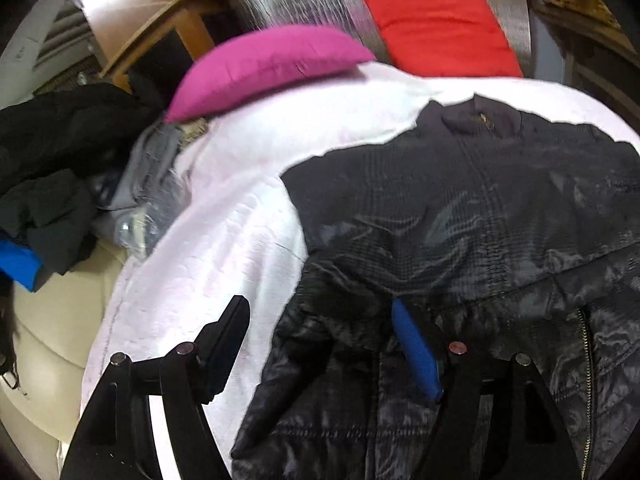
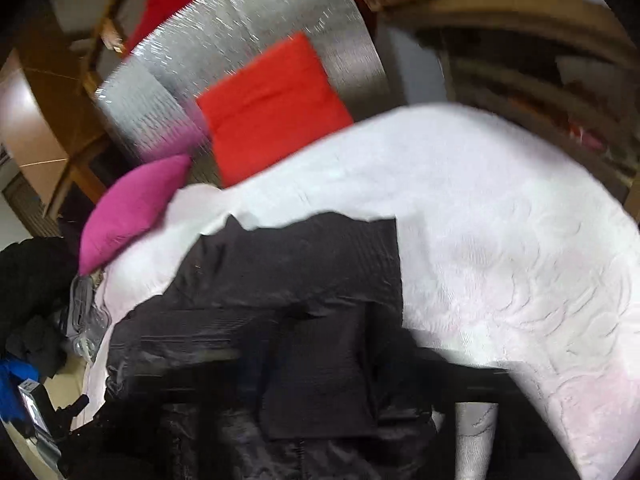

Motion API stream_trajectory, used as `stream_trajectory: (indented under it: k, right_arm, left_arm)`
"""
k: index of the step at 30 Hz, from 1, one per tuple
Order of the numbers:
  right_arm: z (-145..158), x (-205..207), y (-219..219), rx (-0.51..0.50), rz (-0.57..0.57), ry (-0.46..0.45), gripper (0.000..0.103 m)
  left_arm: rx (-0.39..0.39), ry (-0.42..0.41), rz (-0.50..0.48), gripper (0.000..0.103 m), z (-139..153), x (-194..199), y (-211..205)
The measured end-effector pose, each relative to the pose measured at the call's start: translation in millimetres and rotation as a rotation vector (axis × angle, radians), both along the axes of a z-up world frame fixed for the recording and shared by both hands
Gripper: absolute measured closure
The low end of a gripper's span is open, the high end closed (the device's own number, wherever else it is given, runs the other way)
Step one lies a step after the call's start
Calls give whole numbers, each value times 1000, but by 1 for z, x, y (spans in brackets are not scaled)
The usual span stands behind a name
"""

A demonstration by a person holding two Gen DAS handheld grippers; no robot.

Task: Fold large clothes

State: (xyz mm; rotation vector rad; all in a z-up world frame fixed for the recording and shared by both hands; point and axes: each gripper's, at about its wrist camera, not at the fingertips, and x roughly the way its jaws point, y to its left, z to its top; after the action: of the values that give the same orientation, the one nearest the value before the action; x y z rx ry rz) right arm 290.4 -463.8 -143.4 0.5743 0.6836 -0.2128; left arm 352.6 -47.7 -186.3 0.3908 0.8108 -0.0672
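Spread flat on a white quilted bedspread (image 1: 224, 240): a black padded jacket (image 1: 460, 216), collar toward the pillows, shiny quilted fabric, a metal zipper (image 1: 585, 356) running down near the lower right of the left wrist view. Folded over at the lower part, with a sleeve or flap lying across the body in the right wrist view, though motion blur hides the detail there.

Seen only from the left wrist: the left gripper (image 1: 320, 344), its jaws standing wide, one black finger over the bedspread, the other with a blue pad (image 1: 416, 352) over the jacket's left side; a strip of fabric lies between the fingers, not pinched by the pads. Also a heap of dark clothes (image 1: 52, 160) off the bed's left edge, with something bright blue beneath.

Seen only from the right wrist: the long clear stretch of bedspread to the jacket's right, and wooden shelves (image 2: 540, 80) beyond. Right gripper's own fingers lost in blur and dark fabric at the bottom edge; jaws judged wide apart, with no grip visible.

Common to both: a magenta pillow (image 1: 264, 68) and a red pillow (image 1: 444, 28) at the head of the bed, against a silvery panel (image 2: 240, 52).

Both grippers angled downward toward the jacket.
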Motion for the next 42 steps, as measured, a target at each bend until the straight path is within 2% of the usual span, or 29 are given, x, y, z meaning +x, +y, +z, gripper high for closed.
stream_trajectory:
  k: [2, 4, 6, 7, 8, 10, 15, 19, 22, 25, 30, 32, 34, 38, 40, 42]
  right_arm:
    - [8, -9, 14, -56, 24, -63, 7]
    - [12, -6, 30, -113, 64, -58, 9]
    - [12, -4, 42, -134, 101, -64, 22]
    - [9, 2, 50, -137, 119, -47, 33]
    - [4, 7, 53, -133, 139, -29, 39]
    - [-8, 16, 56, -115, 171, 17, 46]
    - [-39, 29, 59, -91, 210, 141, 46]
    - [-62, 40, 50, -61, 206, 185, 47]
    - [-63, 40, 48, -77, 203, 182, 47]
    - [-57, 35, 44, -44, 206, 165, 47]
    - [-29, 16, 26, 51, 191, 54, 44]
    - [-22, 11, 20, 45, 182, 45, 33]
    - [-20, 6, 10, 53, 164, 48, 31]
    - [-33, 5, -20, 145, 111, 64, 31]
    - [-38, 2, -32, 205, 97, 55, 31]
    - [-40, 5, -30, 206, 106, 54, 31]
  left_arm:
    - [2, -26, 12, 29, 4, -4, 3]
    - [0, -42, 20, 29, 5, -4, 5]
    - [-1, -45, 30, 29, 8, -6, 11]
    - [-5, -42, 38, 29, 7, -4, 12]
    - [-8, -40, 43, 29, 6, -4, 14]
    - [-10, -37, 53, 29, 2, 6, 23]
    - [-13, -24, 65, 29, -5, 15, 27]
    - [-6, -20, 66, 29, -10, 18, 26]
    - [-1, -12, 66, 29, -10, 20, 26]
    - [-5, -10, 66, 29, -4, 20, 29]
    - [-14, -39, 73, 29, 18, 29, 36]
    - [-11, -49, 77, 24, 26, 37, 37]
    - [14, -64, 74, 23, 28, 43, 34]
    - [74, -26, 64, 23, 12, 57, 26]
    - [105, 44, 55, 23, -7, 63, 22]
    - [131, 68, 53, 23, -20, 63, 18]
